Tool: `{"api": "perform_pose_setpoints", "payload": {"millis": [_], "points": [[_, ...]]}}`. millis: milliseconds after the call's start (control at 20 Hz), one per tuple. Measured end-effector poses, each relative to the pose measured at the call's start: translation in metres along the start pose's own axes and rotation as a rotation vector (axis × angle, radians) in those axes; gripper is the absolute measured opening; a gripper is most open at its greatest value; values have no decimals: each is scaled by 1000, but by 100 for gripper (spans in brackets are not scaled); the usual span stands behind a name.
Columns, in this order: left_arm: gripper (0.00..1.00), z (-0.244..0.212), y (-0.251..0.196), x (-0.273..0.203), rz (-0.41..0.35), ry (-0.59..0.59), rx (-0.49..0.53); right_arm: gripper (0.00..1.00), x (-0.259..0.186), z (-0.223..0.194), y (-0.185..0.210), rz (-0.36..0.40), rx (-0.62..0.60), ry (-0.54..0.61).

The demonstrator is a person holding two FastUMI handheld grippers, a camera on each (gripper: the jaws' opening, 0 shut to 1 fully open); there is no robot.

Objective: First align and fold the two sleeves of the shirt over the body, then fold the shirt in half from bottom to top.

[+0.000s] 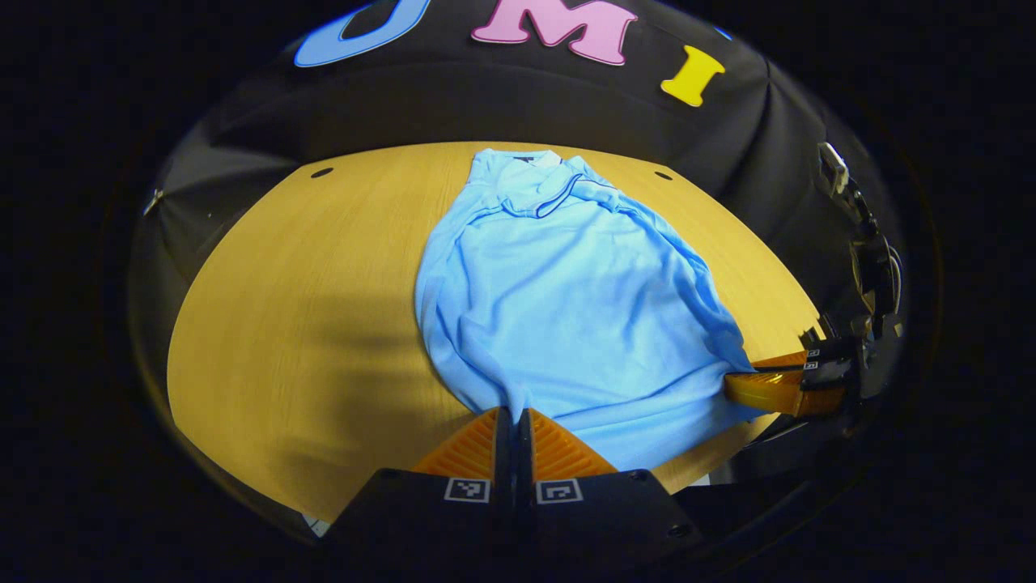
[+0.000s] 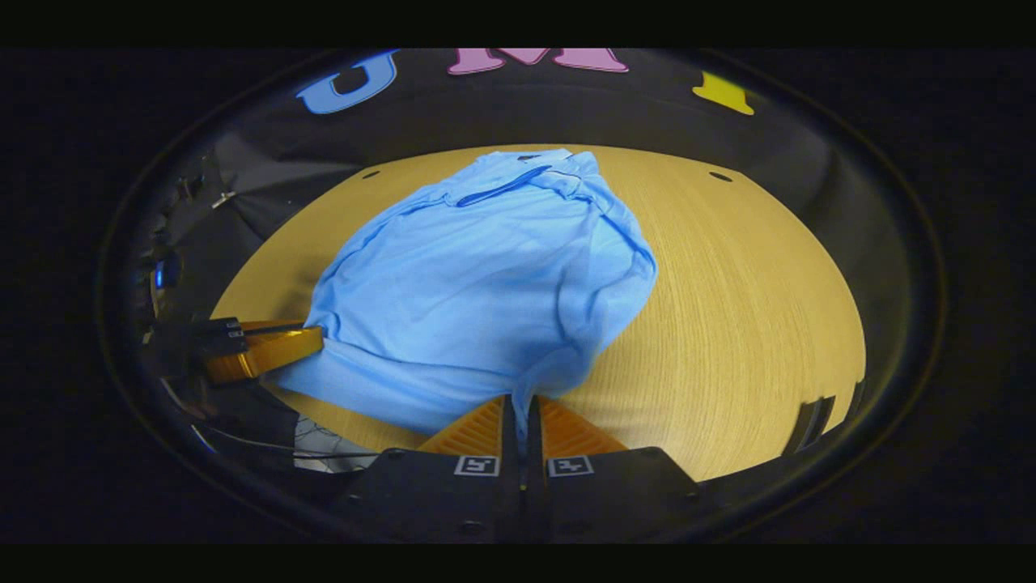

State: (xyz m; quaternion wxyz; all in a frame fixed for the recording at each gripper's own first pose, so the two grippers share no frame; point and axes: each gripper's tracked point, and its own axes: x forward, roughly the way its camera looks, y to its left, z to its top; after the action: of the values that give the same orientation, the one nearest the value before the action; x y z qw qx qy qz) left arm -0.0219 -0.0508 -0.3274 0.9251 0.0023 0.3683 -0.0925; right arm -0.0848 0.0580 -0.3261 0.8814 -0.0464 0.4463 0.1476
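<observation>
**Hem pinched at both corners on the wooden table**

A round-edged wooden table [image 1: 307,324], pale and fine-grained, is seen against the black cloth wall [image 1: 453,105] of the booth. On it the light blue shirt [image 1: 558,308] is spread, collar at the far side, hem drawn toward the claws. Sleeves appear already laid over the body, so the bottom-to-top fold is judged to be in hand.

The cloth is read as light, soft and limp: it sags and puckers between the two holds, and a stiffer dark-piped collar [image 1: 558,194] is seen far ahead. Little slip is expected on the ribbed pads. The hem corners are judged the right places to grip, so the edge travels level.

The left gripper [image 1: 512,429] is closed on the near hem just ahead of its tips. The right gripper [image 2: 522,421] is likewise clamped on bunched fabric, and is seen off to the right from the left gripper view.
</observation>
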Motion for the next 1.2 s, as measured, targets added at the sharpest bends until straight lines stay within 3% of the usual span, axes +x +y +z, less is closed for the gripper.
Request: {"api": "perform_pose_setpoints", "payload": {"millis": [250,400,450,500,600,650,750,800,850,900,950,1000,1100,1150,1200], "points": [[6,55,-19,0,8,-17,-66,7,1,56,-11,51,-32,-67],[6,122,-24,12,17,-87,-116,7,10,97,-19,83,7,-107],[6,143,-25,16,17,-109,-129,12,14,117,-24,92,18,-130],[6,164,-24,20,22,-129,-143,1,18,138,-30,95,17,-156],[6,205,-21,24,27,-174,-169,7,25,186,-42,96,-7,-216],[6,225,-19,29,28,-192,-172,1,28,210,-47,100,-17,-249],[6,258,-11,38,41,-221,-157,2,33,257,-51,114,-14,-307],[6,276,-8,44,43,-235,-147,7,37,279,-53,120,-11,-328],[11,296,-6,51,43,-252,-142,7,41,299,-54,118,-18,-354],[6,315,-3,57,42,-267,-138,1,48,318,-54,116,-29,-384],[6,331,1,66,44,-273,-131,12,51,338,-56,114,-42,-406],[6,346,6,75,49,-282,-124,7,58,356,-57,116,-49,-424],[6,377,17,94,56,-302,-104,7,74,389,-56,116,-58,-460],[6,391,22,106,54,-308,-98,2,83,405,-58,106,-71,-475],[6,403,27,118,55,-310,-99,7,95,422,-61,94,-85,-488]]}}
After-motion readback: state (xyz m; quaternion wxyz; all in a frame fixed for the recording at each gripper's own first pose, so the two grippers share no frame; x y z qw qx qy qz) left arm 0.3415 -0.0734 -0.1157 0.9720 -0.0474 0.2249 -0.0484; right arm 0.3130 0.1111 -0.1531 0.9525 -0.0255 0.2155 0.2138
